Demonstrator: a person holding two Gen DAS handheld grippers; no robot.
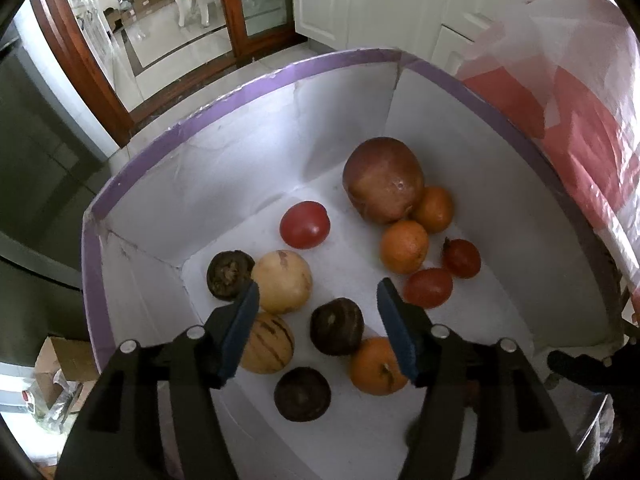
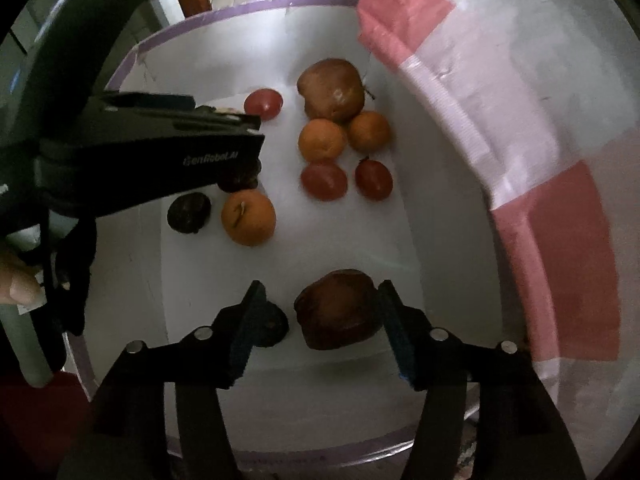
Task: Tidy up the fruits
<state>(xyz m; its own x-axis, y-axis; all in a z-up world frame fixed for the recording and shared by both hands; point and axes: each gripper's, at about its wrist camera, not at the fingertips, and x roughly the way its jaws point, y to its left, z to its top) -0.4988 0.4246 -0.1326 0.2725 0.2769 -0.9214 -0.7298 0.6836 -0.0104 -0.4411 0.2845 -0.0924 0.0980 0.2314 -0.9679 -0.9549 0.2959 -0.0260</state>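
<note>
A white box with a purple rim (image 1: 240,84) holds the fruit. Inside lie a large pomegranate (image 1: 382,180), a red tomato (image 1: 305,225), three oranges, two small red fruits, three dark fruits, a pale round fruit (image 1: 282,282) and a striped pale fruit (image 1: 268,342). My left gripper (image 1: 318,300) hangs open over the box, above a dark fruit (image 1: 337,326) and touching nothing. My right gripper (image 2: 320,300) is open around a brown pomegranate (image 2: 338,314) on the box floor. Its left pad stands clear of the fruit. A small dark fruit (image 2: 272,326) lies behind that finger.
A pink and white plastic bag (image 2: 520,120) drapes over the box's right side. The left gripper's body (image 2: 160,148) reaches in from the left, above an orange (image 2: 249,218). A person's finger (image 2: 16,284) shows at the left edge. A cardboard box (image 1: 60,364) sits on the floor.
</note>
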